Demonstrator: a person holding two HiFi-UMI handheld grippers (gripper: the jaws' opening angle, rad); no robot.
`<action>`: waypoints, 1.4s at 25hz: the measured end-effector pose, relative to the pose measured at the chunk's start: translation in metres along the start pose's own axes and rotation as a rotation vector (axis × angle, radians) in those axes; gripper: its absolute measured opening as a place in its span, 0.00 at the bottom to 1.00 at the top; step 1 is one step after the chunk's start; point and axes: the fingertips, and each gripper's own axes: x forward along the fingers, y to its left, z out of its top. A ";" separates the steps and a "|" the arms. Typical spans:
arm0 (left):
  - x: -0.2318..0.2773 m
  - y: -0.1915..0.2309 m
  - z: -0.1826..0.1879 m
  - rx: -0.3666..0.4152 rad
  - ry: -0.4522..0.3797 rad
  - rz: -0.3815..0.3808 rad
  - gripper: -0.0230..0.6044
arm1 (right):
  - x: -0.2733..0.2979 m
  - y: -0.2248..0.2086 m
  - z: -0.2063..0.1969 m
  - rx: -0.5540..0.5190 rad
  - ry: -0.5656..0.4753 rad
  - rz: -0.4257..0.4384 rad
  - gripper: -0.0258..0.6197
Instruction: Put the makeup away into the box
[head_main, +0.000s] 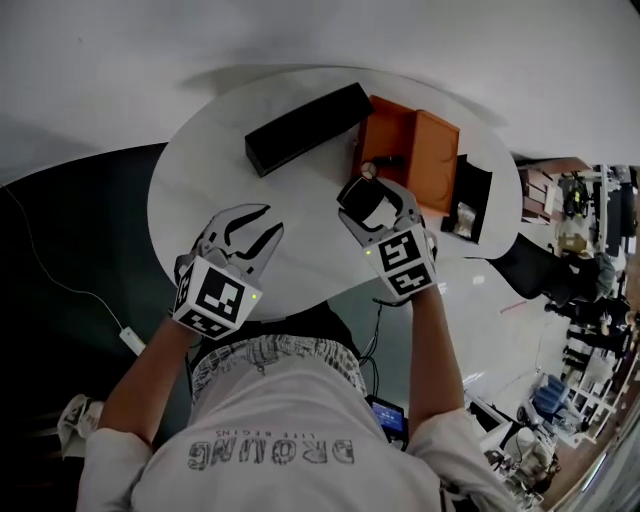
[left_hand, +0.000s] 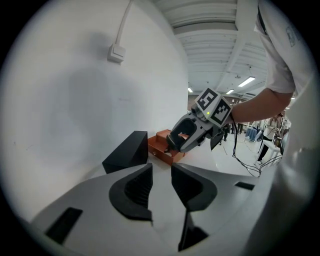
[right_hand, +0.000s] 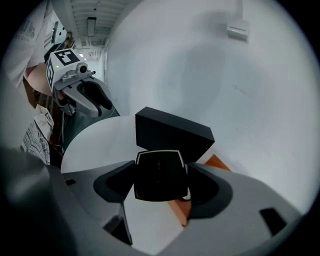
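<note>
One glossy black square compact (right_hand: 160, 176) clamped in right gripper (right_hand: 161, 181); left gripper (left_hand: 161, 172) jaws apart, empty.

It looked like a research lab or open workshop hall. A plain round white bench (head_main: 200, 190) stood against a bare white wall (left_hand: 65, 100) that carried a small surface-mounted box (left_hand: 116, 52) with a duct running up from it. At two o'clock in the left gripper view ran a ribbed ceiling with strip lights (left_hand: 246, 81). At three o'clock in the head view stood crowded equipment racks (head_main: 590, 250), and at eight o'clock a white block (head_main: 132, 341) lay on a loose cable.
</note>
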 end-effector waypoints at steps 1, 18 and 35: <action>0.005 -0.003 0.003 -0.005 0.002 0.006 0.24 | 0.000 -0.008 -0.001 -0.005 -0.009 0.004 0.57; 0.120 -0.017 0.043 -0.095 0.059 0.148 0.24 | 0.054 -0.148 -0.036 -0.095 -0.036 0.139 0.57; 0.156 -0.001 0.028 -0.196 0.081 0.177 0.25 | 0.122 -0.162 -0.062 -0.308 0.203 0.275 0.58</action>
